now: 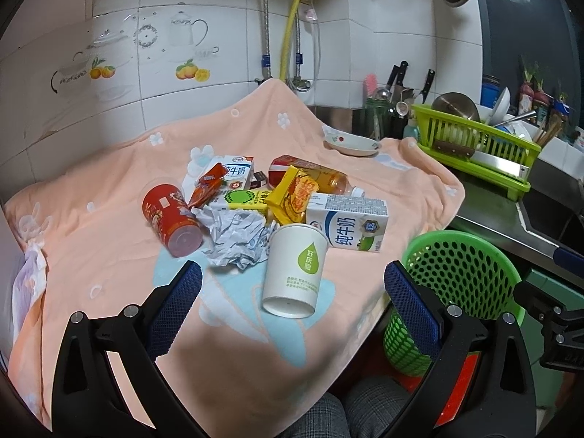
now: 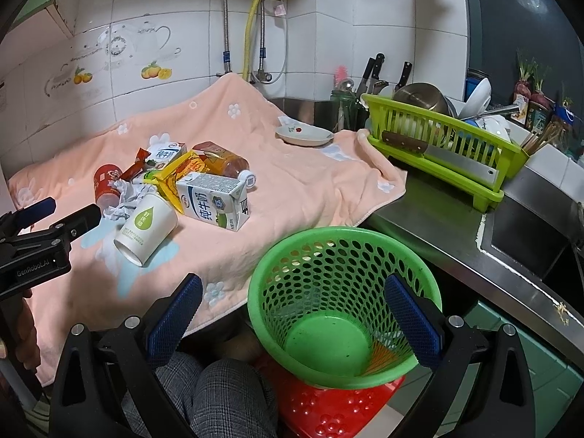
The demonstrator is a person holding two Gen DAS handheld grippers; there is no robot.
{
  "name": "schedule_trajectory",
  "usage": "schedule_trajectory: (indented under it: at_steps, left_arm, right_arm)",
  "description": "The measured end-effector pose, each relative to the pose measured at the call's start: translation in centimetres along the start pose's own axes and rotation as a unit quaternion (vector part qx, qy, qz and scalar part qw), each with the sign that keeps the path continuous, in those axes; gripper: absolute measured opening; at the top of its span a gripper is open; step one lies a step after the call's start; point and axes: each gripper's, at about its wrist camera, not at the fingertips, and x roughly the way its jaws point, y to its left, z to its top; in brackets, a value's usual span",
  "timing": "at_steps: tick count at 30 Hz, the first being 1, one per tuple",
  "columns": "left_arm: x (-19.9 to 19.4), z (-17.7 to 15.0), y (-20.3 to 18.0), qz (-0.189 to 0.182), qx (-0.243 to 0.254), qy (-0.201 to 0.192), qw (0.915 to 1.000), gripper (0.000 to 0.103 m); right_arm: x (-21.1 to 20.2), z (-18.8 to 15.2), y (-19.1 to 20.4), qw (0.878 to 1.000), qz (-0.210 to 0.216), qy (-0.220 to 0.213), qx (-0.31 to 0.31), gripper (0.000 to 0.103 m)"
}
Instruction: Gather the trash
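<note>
While both grippers hang with fingers spread wide and nothing in them, the left gripper (image 1: 292, 299) sits just short of the paper cup (image 1: 295, 270), and the right gripper (image 2: 292, 314) is over the green basket (image 2: 281, 273). That basket stands on a red stool (image 2: 328, 412), off the towel's (image 1: 109, 219) near edge. Just behind the cup: crumpled paper (image 1: 237, 237), a red can (image 1: 169, 219), a milk carton (image 1: 346, 224), a yellow wrapper (image 1: 295, 193). Further back, a plate (image 1: 352, 144).
</note>
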Motion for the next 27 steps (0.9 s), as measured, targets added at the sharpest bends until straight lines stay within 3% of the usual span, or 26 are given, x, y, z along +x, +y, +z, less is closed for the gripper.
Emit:
schedule_trajectory:
  at_steps: [27]
  left_arm:
    - [0.36,0.35,-0.51,-0.001,0.011,0.001,0.9999,0.098]
  right_arm:
    - [0.56,0.25,0.22,1.000,0.002,0.003,-0.002,0.097]
